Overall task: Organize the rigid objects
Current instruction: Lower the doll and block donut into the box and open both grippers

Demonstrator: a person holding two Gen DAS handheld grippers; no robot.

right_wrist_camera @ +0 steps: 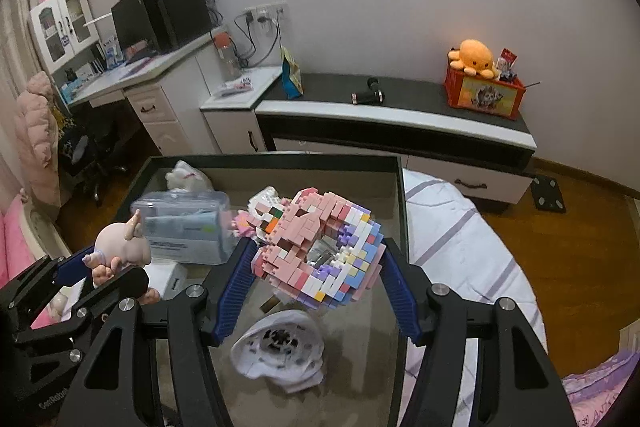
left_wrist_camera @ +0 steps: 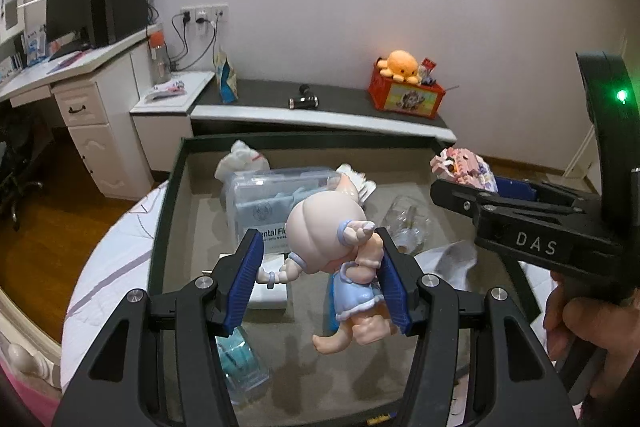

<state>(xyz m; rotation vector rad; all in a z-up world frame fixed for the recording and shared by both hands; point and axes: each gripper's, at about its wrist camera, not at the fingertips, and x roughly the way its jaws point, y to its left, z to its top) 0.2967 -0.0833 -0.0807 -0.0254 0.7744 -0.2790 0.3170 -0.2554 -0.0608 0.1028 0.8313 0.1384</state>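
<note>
I see a dark-rimmed tray (right_wrist_camera: 403,211) on the striped bed (right_wrist_camera: 460,239); left gripper (left_wrist_camera: 320,279) pinches a doll (left_wrist_camera: 340,247), right gripper (right_wrist_camera: 316,283) pinches a brick model (right_wrist_camera: 320,247); wood floor (right_wrist_camera: 580,227) beyond.

Each fisheye camera sits just behind its own gripper, looking forward and steeply down along the blue-padded fingers, close above the dark-rimmed shallow tray (left_wrist_camera: 162,227) (right_wrist_camera: 403,211). Both face the white wall beyond the tray's far edge. They share the tray, the red crate (left_wrist_camera: 406,95) (right_wrist_camera: 482,99) and the white desk (left_wrist_camera: 96,63) (right_wrist_camera: 160,75).
</note>
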